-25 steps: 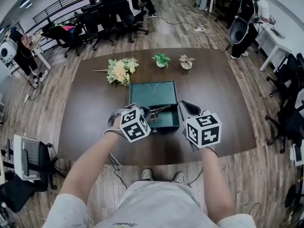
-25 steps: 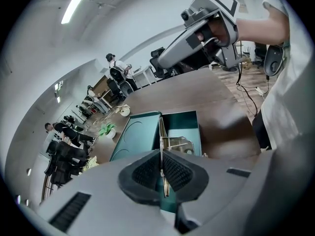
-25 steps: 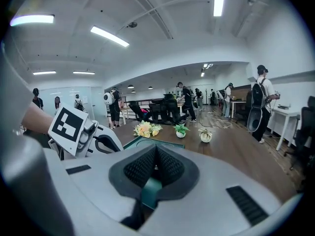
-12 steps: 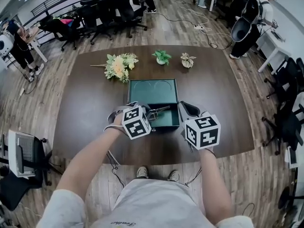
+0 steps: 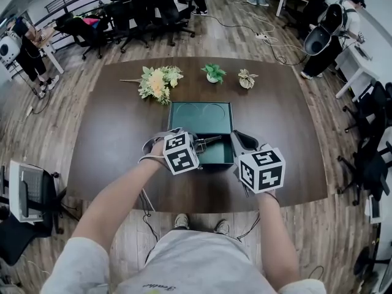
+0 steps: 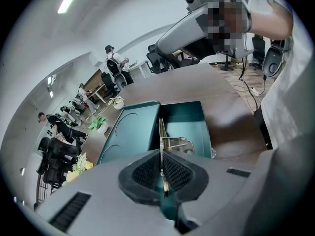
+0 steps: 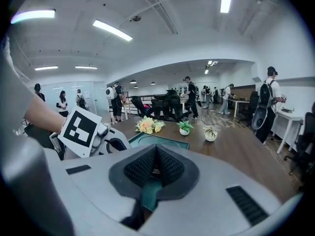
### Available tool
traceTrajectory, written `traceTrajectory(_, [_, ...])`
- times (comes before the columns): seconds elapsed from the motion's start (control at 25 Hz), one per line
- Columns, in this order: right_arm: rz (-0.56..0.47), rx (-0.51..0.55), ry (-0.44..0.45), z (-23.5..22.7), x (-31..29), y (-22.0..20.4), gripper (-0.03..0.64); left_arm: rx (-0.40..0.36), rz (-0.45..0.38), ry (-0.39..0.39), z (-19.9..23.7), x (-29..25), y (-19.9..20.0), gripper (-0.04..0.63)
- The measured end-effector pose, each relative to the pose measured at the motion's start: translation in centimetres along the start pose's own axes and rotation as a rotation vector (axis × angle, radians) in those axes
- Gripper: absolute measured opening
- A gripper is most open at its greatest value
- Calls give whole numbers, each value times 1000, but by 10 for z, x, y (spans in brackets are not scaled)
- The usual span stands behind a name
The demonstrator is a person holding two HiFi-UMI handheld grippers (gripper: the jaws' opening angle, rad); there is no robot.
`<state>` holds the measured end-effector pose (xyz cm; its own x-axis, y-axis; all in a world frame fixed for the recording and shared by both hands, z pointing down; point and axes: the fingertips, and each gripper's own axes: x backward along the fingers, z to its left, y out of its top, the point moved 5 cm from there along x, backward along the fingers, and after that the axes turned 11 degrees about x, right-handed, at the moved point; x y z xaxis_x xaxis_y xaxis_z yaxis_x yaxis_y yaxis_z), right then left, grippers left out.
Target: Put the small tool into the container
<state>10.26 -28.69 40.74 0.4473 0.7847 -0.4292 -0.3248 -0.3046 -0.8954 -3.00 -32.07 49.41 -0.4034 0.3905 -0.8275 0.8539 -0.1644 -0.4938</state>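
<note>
Head view: left claw point(image 5: 193, 144) over near side of green container point(image 5: 217, 153) on worktop point(image 5: 110, 139). Small tool point(image 5: 209, 141) sticks out from it, above open container. Right claw point(image 5: 239, 139) just right of container.

Left gripper view: claw squeezed shut on one end of thin metal tool. Tool looks light, hard and smooth. It may slip or twist, so best hold is on flat part.

Right gripper view: claw together, nothing seen inside.
</note>
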Motion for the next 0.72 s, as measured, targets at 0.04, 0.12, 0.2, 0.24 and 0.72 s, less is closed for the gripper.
traceTrajectory(0.04, [0, 0, 1, 0, 0, 0, 5, 0, -1, -1, 0, -1, 1, 3])
traceTrajectory(0.12, [0, 2, 3, 1, 0, -1, 5, 4, -6, 0, -1, -1, 2, 3])
traceTrajectory(0.2, [2, 5, 5, 1, 0, -1, 5, 11, -7, 2, -1, -3, 3, 3])
traceTrajectory(0.24, [3, 6, 5, 1, 0, -1, 5, 14, -6, 3, 0, -4, 3, 3])
traceTrajectory(0.72, [13, 10, -4, 0, 3, -3, 5, 31, -6, 11, 0, -12, 7, 5])
